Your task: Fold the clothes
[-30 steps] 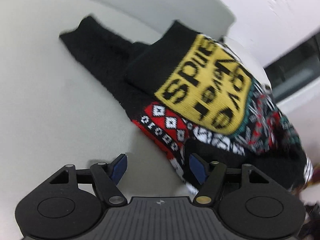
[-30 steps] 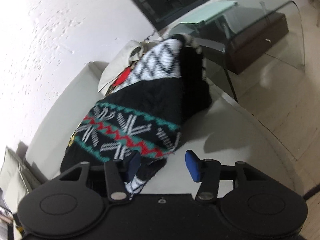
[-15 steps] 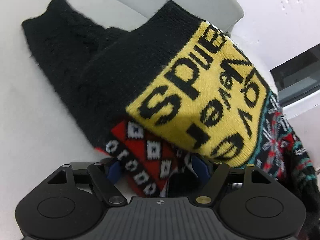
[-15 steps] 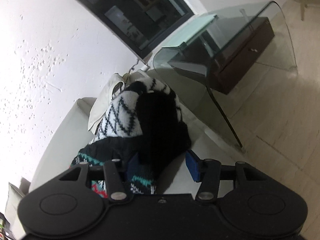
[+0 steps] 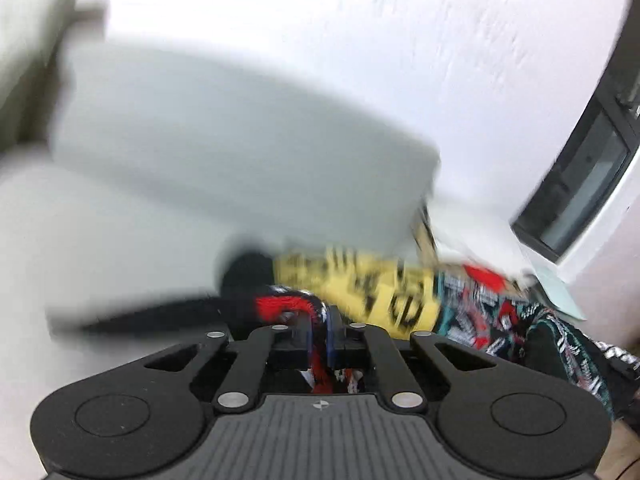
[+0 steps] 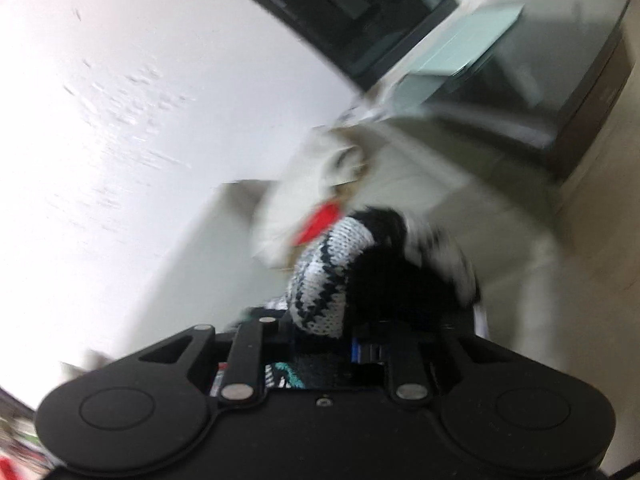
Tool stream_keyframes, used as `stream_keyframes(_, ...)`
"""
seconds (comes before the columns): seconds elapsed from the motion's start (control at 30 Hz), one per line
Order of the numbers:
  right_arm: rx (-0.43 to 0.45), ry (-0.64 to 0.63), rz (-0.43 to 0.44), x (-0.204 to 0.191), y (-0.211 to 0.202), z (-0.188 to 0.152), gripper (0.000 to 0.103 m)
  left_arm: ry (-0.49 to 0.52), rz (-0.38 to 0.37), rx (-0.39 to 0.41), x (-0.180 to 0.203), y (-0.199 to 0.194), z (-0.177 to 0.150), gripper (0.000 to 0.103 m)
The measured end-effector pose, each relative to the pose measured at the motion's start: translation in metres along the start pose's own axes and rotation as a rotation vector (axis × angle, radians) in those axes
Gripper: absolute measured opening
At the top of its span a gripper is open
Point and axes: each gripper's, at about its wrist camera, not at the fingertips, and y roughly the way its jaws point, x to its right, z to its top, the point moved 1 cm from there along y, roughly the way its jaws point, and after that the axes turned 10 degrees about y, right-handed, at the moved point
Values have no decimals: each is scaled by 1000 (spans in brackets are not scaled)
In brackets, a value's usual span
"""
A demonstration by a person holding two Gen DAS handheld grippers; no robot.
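Observation:
A black knitted sweater point(image 5: 360, 284) with a yellow lettered patch and red, white and teal patterns lies stretched over the pale sofa seat point(image 5: 100, 240). My left gripper point(image 5: 318, 332) is shut on its red-and-black patterned edge. In the right wrist view the sweater point(image 6: 324, 276) shows a white-and-black zigzag part and black fabric bunched over the jaws. My right gripper point(image 6: 324, 344) is shut on that bunch. Both views are blurred by motion.
A sofa back cushion point(image 5: 240, 140) rises behind the sweater, under a white wall point(image 5: 440, 40). A dark window point(image 6: 340, 8) and a glass side table point(image 6: 500, 64) stand at the right. A cream cloth point(image 6: 320, 184) lies beyond the sweater.
Both grippers have closed on the sweater, which was between open jaws before. Both cameras have tilted upward, and the sweater now sits low in each view.

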Motion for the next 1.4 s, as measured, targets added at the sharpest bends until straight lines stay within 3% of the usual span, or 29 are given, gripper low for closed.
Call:
stream_keyframes(0.07, -76, 153, 26, -4, 6, -16, 21, 82, 105, 88, -18, -45, 18, 0)
stream_keyframes(0.13, -120, 199, -24, -2, 18, -38, 23, 119, 177, 123, -41, -82, 34, 0)
stream_keyframes(0.2, -158, 232, -82, 0, 30, -61, 33, 141, 211, 104, -61, -104, 34, 0)
stream_keyframes(0.23, -177, 248, -111, 1, 35, -72, 46, 145, 213, 73, -70, -110, 29, 2)
stream_keyframes(0.33, -177, 97, -213, -6, 30, -101, 54, 207, 218, -37, -80, -123, -8, 37)
stream_keyframes(0.43, -213, -66, -255, -15, 6, -127, 65, 271, 196, -138, -75, -119, -64, 42)
stream_keyframes(0.53, -256, -224, -282, -26, -11, -155, 68, 247, 146, -205, -59, -117, -113, 48)
stream_keyframes(0.6, -300, -299, -242, -37, -5, -175, 75, 197, 113, -226, -56, -115, -125, 55)
stream_keyframes(0.67, -353, -333, -157, -44, 9, -192, 91, 160, 100, -236, -51, -113, -133, 64)
stream_keyframes(0.73, -382, -349, -122, -49, 36, -211, 95, 149, 110, -235, -50, -112, -129, 68)
stream_keyframes(0.8, -379, -380, -142, -57, 69, -232, 97, 139, 112, -226, -51, -115, -125, 74)
stream_keyframes(0.97, -311, -372, -287, -58, 140, -250, 100, 129, 131, -214, -57, -114, -128, 77)
stream_keyframes(1.0, -289, -376, -330, -56, 151, -250, 95, 126, 135, -216, -58, -113, -129, 77)
stream_keyframes(1.03, -273, -388, -359, -55, 157, -249, 64, 123, 137, -220, -60, -113, -131, 77)
stream_keyframes(1.07, -275, -408, -355, -60, 156, -244, 7, 128, 134, -220, -61, -112, -132, 77)
stream_keyframes(1.13, -291, -452, -331, -74, 150, -232, 10, 147, 127, -220, -61, -109, -133, 77)
stream_keyframes(1.2, -231, -518, -257, -106, 129, -206, 10, 163, 114, -216, -62, -103, -133, 77)
stream_keyframes(1.23, -178, -542, -220, -124, 118, -189, 10, 166, 106, -214, -62, -99, -132, 77)
stream_keyframes(1.3, 10, -570, -167, -166, 94, -136, 10, 160, 86, -210, -60, -90, -128, 77)
stream_keyframes(1.37, 190, -543, -165, -194, 79, -79, 11, 155, 72, -207, -56, -80, -122, 77)
stream_keyframes(1.4, 205, -490, -184, -198, 79, -49, 12, 153, 62, -207, -53, -76, -120, 77)
